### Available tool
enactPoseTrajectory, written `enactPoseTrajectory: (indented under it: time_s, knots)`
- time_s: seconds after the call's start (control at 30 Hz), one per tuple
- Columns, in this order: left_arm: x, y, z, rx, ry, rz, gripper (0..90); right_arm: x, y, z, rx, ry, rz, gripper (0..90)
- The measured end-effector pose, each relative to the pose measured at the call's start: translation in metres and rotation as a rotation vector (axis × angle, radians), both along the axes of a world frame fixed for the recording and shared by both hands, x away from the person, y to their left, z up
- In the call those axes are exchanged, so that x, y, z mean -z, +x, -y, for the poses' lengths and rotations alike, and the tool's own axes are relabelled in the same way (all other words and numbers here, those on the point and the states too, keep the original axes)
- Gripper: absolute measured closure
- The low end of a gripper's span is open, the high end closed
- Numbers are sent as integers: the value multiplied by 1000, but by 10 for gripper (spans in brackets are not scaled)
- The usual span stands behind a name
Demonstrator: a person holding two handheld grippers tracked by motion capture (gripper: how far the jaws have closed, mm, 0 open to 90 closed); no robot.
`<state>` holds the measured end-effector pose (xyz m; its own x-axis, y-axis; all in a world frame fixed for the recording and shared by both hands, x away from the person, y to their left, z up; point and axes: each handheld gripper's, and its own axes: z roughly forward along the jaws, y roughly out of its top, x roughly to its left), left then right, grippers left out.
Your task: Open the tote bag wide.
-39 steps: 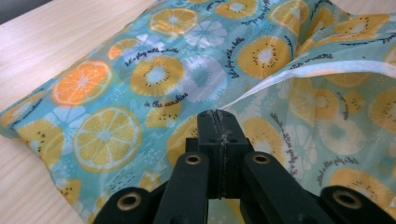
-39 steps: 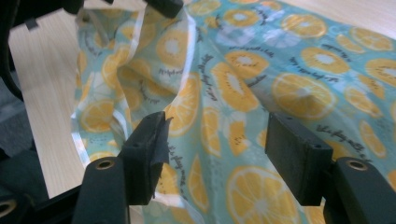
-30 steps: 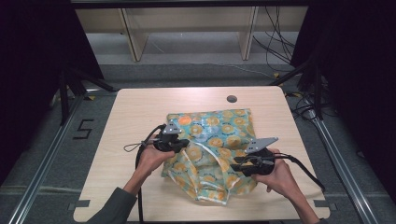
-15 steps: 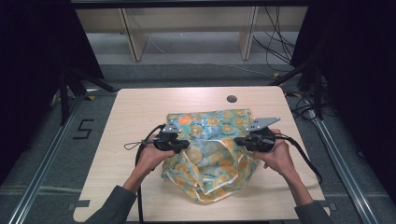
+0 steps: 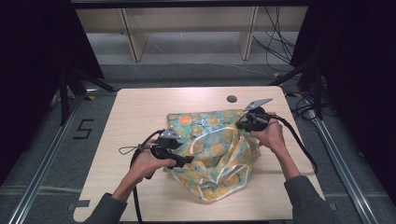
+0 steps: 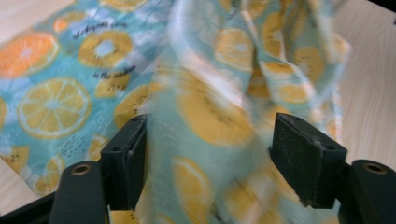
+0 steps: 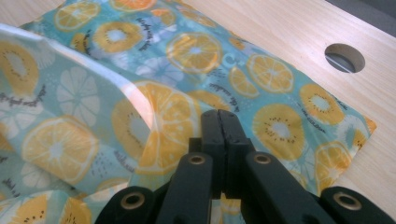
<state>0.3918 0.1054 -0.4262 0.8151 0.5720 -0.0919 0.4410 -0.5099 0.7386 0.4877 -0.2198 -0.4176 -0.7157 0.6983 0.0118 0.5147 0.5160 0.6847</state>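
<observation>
A glossy teal plastic bag printed with orange and kiwi slices (image 5: 215, 149) lies crumpled mid-table on the pale wooden table (image 5: 135, 112), near its round cable hole (image 5: 231, 99). The left gripper (image 5: 187, 160), jaws just opened, straddles a loose fold; the right gripper (image 5: 240, 125) pinches the bag's far right edge.

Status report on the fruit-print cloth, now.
Left gripper just opened, cloth loose between jaws. Right gripper shut on cloth's edge. Cloth half folded on table. Nothing in the way.
</observation>
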Motion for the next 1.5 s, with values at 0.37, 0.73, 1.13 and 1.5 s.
enactPoseTrajectory:
  time_s: [0.37,0.73,1.13,1.5]
  knots:
    - [-19,-32,14,23,-1,201,301,10,7,-3,-16,-36,23,900]
    - [-20,-39,27,79,164,161,302,13,9,-5,8,-66,-43,900]
    - [25,24,38,11,379,124,425,14,6,-5,0,-41,-36,900]
    - [21,47,20,-28,253,94,869,-14,-20,1,-3,141,-2,644]
